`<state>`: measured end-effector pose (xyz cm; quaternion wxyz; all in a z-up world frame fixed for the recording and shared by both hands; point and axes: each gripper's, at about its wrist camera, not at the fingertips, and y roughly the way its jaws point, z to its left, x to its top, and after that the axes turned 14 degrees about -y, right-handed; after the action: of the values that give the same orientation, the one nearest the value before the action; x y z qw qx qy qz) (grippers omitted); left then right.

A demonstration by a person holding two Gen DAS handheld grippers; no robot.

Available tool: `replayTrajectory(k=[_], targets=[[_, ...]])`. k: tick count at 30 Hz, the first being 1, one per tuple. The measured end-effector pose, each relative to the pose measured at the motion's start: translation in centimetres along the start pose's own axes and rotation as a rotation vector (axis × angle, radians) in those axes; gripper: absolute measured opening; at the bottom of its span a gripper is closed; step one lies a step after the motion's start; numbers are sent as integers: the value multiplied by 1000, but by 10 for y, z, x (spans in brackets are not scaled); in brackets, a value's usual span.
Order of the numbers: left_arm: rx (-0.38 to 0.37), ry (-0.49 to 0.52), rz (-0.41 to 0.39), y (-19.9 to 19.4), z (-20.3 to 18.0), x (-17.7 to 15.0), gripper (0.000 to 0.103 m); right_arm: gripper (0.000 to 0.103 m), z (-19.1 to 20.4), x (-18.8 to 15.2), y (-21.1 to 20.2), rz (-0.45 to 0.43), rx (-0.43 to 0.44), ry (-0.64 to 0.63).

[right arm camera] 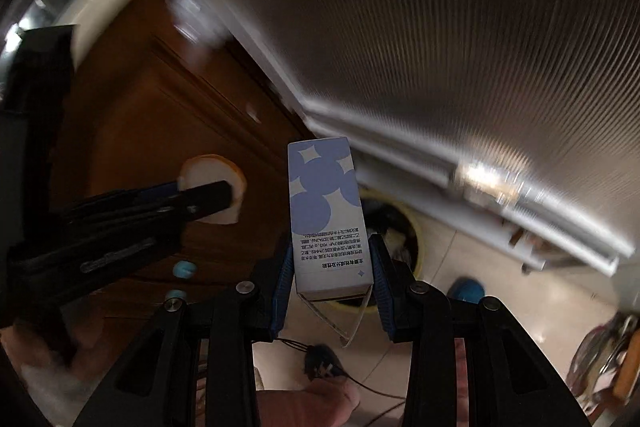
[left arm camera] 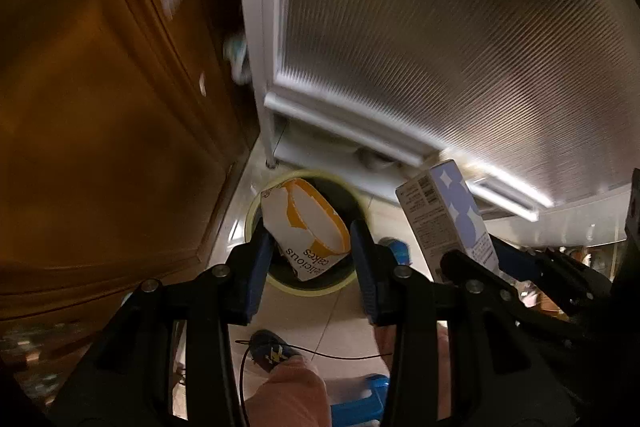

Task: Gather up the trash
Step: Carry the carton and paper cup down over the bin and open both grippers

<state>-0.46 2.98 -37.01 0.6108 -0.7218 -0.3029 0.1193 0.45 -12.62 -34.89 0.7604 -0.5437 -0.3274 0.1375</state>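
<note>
My left gripper [left arm camera: 310, 239] points steeply down, shut on a white and orange cake box [left arm camera: 308, 227]. Right under it on the tiled floor stands a round bin with a yellow rim [left arm camera: 316, 291] and dark contents. To the right, my right gripper [left arm camera: 478, 255] is shut on a tall white and lavender carton [left arm camera: 448, 219]. In the right wrist view the blue pads of the right gripper [right arm camera: 330, 251] press both sides of that carton [right arm camera: 324, 195], whose lower flap hangs open. The bin [right arm camera: 418, 255] lies just beyond it. The left gripper [right arm camera: 204, 193] with the cake box [right arm camera: 208, 171] shows at the left.
A brown wooden door [left arm camera: 100, 107] stands to the left of the bin. A white cabinet with a ribbed panel [left arm camera: 440, 27] overhangs it behind. Blue slippers [left arm camera: 396, 249] and a small black object with a cord [left arm camera: 268, 347] lie on the floor.
</note>
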Motion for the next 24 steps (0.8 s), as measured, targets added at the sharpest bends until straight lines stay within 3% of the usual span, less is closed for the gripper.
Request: replayTrajectory(k=[6, 13, 15, 17, 19, 24], targets=[[40, -3, 54, 97, 17, -16, 36, 36, -20, -37, 100, 84, -32, 25], [66, 24, 91, 157, 32, -23, 37, 38, -24, -54, 176, 150, -23, 50], [80, 30, 101, 164, 36, -24, 45, 42, -22, -51, 189, 161, -25, 52], [115, 31, 101, 171, 40, -21, 66, 46, -24, -48, 195, 159, -33, 53], [125, 20, 109, 175, 45, -20, 76, 47, -28, -39, 198, 157, -56, 51], [128, 14, 105, 163, 47, -17, 78, 51, -35, -30, 185, 148, -59, 67]])
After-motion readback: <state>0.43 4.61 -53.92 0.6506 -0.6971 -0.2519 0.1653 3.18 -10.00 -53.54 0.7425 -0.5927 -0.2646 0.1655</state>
